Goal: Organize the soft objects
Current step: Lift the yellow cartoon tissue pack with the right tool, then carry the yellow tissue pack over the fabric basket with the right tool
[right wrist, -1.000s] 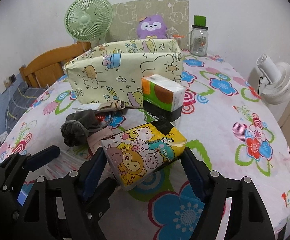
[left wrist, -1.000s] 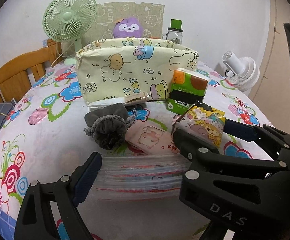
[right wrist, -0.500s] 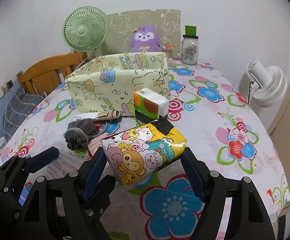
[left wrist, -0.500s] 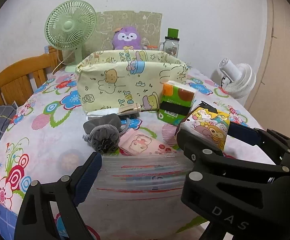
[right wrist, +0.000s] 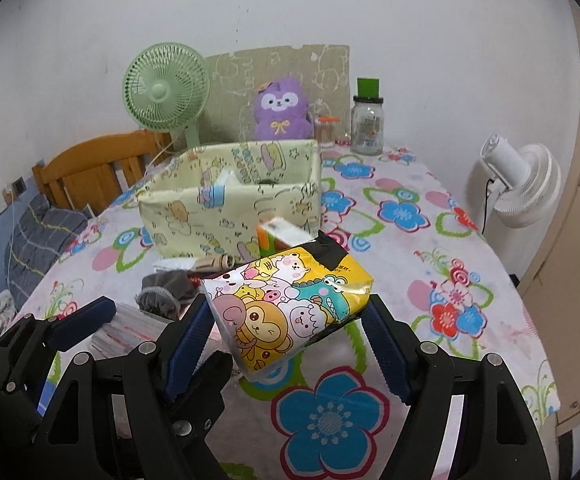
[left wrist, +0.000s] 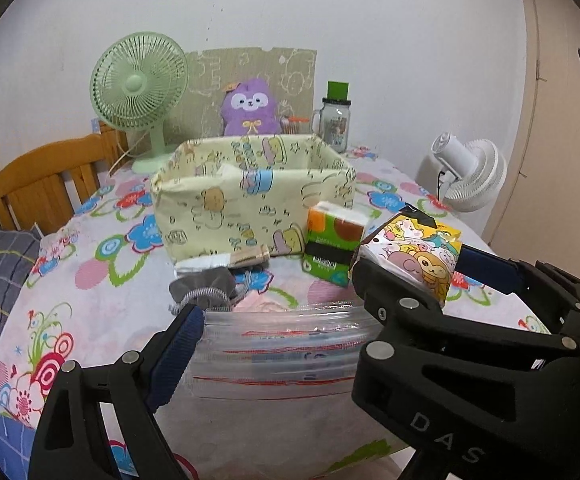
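Right claw [right wrist: 286,328]: clamped on the cartoon-print tissue pack [right wrist: 290,304], one blue pad against each long side. The pack is held tilted and clear of the worktop [right wrist: 430,240], its black-taped end pointing away toward the far edge.

Left claw [left wrist: 274,320]: a stack of clear zip bags [left wrist: 278,356] is seen between its pads, near the front edge of the worktop. Only the left pad is visible beside the stack; the other is hidden behind the right claw's body, so whether the stack is gripped cannot be told. The jaws are seen spread wide.

Just beyond the stack, a grey drawstring pouch [left wrist: 204,288] and a pink pack [left wrist: 266,300] are laid on the worktop, the pouch partly on the pink pack. Past those, an orange-green tissue pack [left wrist: 332,244] is stood upright, just in front of the right corner of the yellow fabric storage box [left wrist: 250,200]. The box is placed mid-worktop with its top open; a white item is visible inside at its left. A small rolled beige item [left wrist: 248,256] is laid against the box's front wall.

Along the far edge are seen a green desk fan [left wrist: 140,84], a purple plush toy [left wrist: 250,106] and a glass jar with a green lid [left wrist: 336,120]. A white fan [left wrist: 470,176] is stood off the right edge, a wooden chair [left wrist: 46,184] off the left.
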{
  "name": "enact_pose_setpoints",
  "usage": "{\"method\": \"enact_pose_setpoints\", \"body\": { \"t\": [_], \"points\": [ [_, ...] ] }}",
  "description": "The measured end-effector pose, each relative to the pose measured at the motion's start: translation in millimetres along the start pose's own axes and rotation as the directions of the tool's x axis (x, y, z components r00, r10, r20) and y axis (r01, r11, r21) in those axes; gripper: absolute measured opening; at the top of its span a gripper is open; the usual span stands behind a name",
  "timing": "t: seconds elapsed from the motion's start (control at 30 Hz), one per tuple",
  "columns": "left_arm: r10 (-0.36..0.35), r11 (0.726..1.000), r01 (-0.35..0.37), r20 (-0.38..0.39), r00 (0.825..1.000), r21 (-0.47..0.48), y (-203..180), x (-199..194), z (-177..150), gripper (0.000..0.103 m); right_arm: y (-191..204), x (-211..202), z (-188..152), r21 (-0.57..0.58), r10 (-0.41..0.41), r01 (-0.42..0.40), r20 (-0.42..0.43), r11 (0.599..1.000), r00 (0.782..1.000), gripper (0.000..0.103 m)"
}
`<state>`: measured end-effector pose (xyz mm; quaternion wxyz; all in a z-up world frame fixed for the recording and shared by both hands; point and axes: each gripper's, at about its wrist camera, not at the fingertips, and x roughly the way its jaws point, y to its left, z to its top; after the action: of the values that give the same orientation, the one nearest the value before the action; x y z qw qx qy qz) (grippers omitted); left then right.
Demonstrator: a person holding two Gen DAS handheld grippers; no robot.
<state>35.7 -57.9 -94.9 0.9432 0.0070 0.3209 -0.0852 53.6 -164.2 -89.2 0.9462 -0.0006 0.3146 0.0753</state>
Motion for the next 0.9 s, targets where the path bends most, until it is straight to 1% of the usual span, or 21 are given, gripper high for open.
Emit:
{"method": "enact_pose_setpoints", "body": {
  "t": [0.47,0.9],
  "points": [
    [0.004,1.000,-0.004,0.048,0.999,0.006,-1,-11,20,0.093,1,-12,21,-0.003,-0.023,0.023,0.046,1.000,0.999,0.077],
    [0.006,1.000,-0.008,0.083,0.997,0.021,1,-15,38,0.093,3,-15,38,0.003,-0.015,0.015,0.085,1.000,0.996,0.077]
  ]
}}
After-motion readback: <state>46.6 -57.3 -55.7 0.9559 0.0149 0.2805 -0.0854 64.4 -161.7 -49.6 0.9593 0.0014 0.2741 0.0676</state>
